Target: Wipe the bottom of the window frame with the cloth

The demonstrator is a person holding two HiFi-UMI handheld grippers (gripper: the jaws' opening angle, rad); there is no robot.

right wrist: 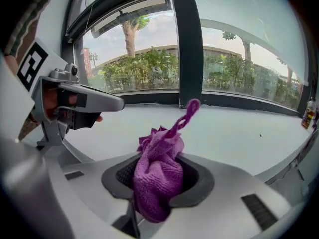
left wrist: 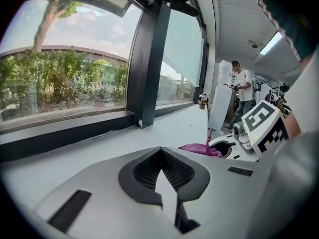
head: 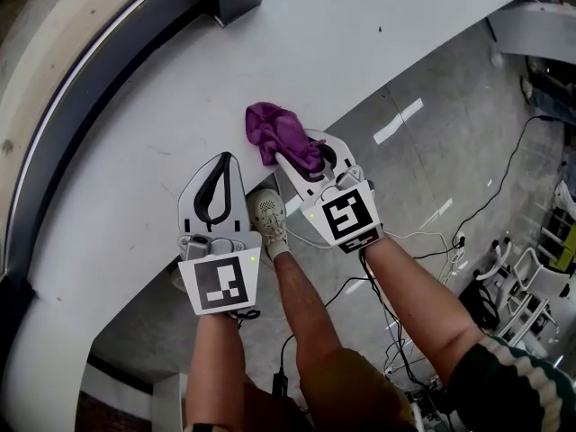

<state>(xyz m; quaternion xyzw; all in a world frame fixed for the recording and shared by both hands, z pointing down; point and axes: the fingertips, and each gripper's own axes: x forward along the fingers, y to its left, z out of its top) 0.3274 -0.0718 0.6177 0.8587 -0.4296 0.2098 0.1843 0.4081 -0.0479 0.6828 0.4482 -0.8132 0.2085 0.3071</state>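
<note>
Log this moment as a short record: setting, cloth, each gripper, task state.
setting: white sill below a window with a dark frame
cloth: purple, bunched, over the sill near its front edge
right gripper: shut on the cloth, pointing toward the window
left gripper: shut with nothing between its jaws, beside the right gripper over the sill
task state: cloth is apart from the bottom of the frame; wiping of it not yet begun

Right tongs [right wrist: 158, 203] clamping purple cloth [right wrist: 158, 176]
</note>
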